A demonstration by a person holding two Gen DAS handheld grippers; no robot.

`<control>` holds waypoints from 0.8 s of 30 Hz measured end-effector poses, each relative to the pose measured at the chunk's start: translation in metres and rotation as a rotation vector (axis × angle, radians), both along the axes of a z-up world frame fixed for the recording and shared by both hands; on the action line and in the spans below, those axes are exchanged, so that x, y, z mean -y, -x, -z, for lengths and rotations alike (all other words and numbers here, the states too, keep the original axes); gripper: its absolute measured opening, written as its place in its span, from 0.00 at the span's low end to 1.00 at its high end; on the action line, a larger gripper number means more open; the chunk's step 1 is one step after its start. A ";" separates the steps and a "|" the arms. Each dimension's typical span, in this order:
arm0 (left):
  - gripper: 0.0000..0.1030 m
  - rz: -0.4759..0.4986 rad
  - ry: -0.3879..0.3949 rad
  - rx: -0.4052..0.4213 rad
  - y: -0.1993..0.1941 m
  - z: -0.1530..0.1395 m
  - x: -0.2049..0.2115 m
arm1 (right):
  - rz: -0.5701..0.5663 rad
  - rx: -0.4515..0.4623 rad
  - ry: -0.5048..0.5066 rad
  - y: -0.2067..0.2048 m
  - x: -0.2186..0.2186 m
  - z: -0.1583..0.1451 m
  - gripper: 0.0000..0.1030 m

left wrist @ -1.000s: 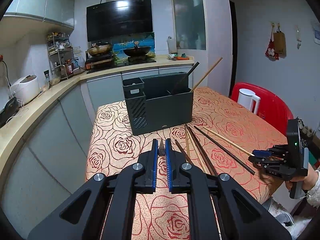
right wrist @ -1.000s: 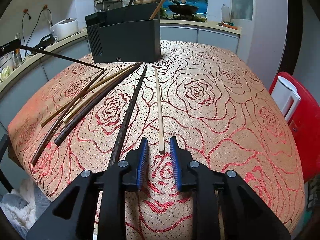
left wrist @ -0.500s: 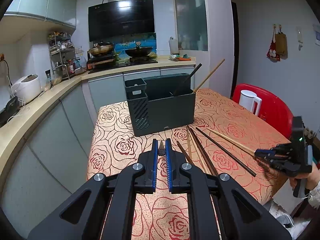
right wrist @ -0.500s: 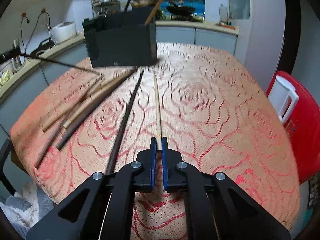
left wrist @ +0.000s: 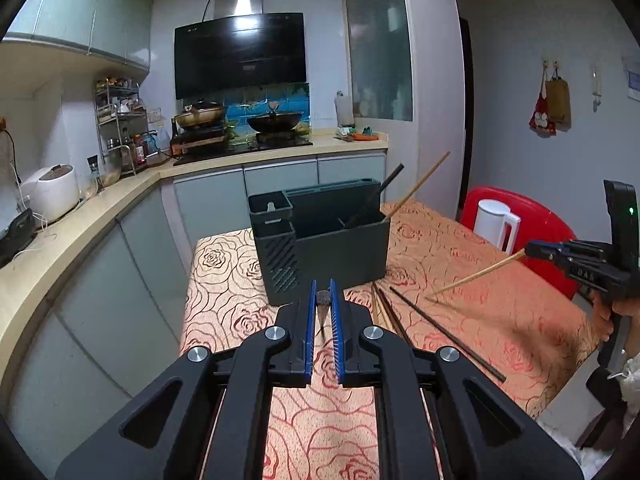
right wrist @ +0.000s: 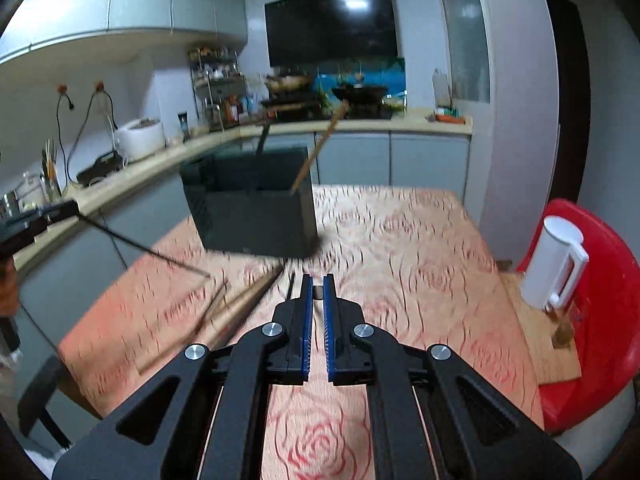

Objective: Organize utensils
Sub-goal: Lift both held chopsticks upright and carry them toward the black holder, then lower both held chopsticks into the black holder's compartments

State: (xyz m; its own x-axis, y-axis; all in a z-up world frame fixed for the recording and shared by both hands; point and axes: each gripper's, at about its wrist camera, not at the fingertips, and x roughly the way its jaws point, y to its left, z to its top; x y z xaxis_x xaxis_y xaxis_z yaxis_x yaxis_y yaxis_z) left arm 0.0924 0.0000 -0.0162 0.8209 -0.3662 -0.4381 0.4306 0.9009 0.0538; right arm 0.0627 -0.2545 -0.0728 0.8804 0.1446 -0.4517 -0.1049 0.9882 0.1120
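Note:
A dark utensil holder stands on the rose-patterned table and holds two chopsticks; it also shows in the right wrist view. My left gripper is shut on a dark chopstick, seen end-on; in the right wrist view that chopstick slants down over the table. My right gripper is shut on a light wooden chopstick, lifted off the table at the right. Several chopsticks lie on the cloth in front of the holder.
A white kettle sits on a red chair right of the table. A kitchen counter with a rice cooker runs along the left. The table's front edge is near both grippers.
My right gripper closed on the light chopstick and raised it off the table. Both grippers rose and the views tilted up. The left gripper stayed shut on the dark chopstick.

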 end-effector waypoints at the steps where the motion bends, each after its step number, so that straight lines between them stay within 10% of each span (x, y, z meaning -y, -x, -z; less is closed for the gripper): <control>1: 0.07 0.003 0.008 0.002 -0.002 -0.002 0.000 | -0.002 0.008 -0.002 -0.004 0.000 -0.005 0.06; 24: 0.07 0.049 0.028 -0.053 -0.068 -0.068 0.004 | -0.067 0.056 -0.035 -0.086 -0.016 -0.121 0.06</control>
